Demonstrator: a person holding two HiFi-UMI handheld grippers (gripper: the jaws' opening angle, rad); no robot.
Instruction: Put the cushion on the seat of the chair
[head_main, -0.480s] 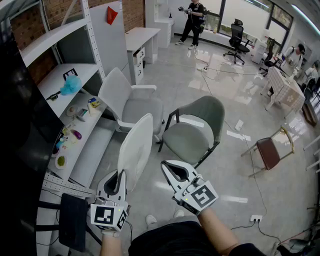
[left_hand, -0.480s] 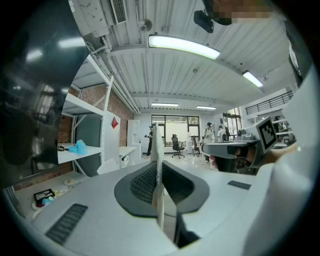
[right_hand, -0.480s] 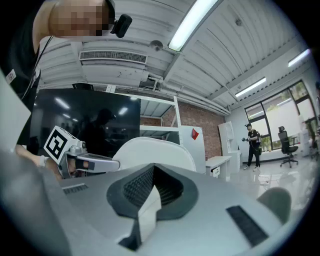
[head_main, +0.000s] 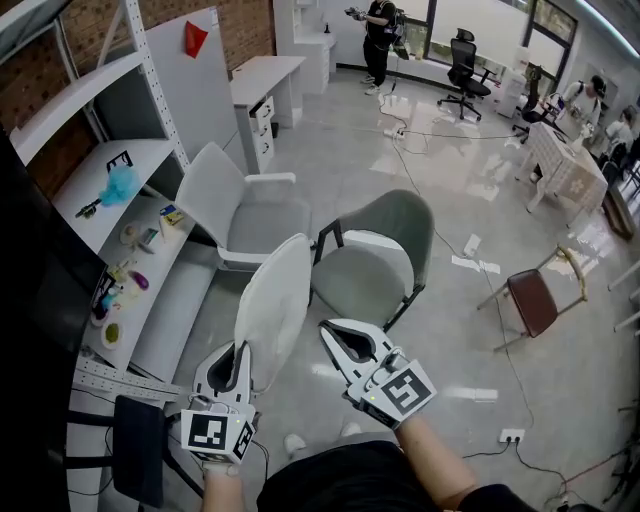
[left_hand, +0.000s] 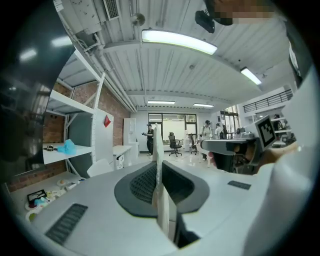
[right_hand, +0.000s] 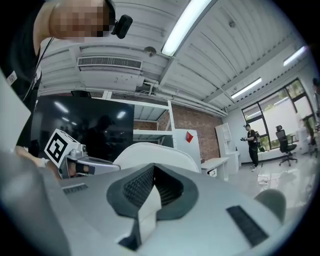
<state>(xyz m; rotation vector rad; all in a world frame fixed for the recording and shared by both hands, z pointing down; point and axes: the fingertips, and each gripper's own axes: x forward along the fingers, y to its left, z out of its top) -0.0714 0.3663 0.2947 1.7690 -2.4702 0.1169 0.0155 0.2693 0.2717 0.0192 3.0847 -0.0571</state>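
Since the cushion (head_main: 272, 300) must reach the far chair (head_main: 362, 278), left gripper (head_main: 240, 350) clamps its edge; right gripper (head_main: 330, 330) (closed, empty) idles.

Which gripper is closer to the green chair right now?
Right. The right gripper is just in front of the green chair; the left gripper, clamped on the white cushion, is farther off to the left.

Bright ceiling strips (left_hand: 179, 41) light the room evenly, glare on the floor (head_main: 430, 150); gripper views bulge, perhaps soft-edged.
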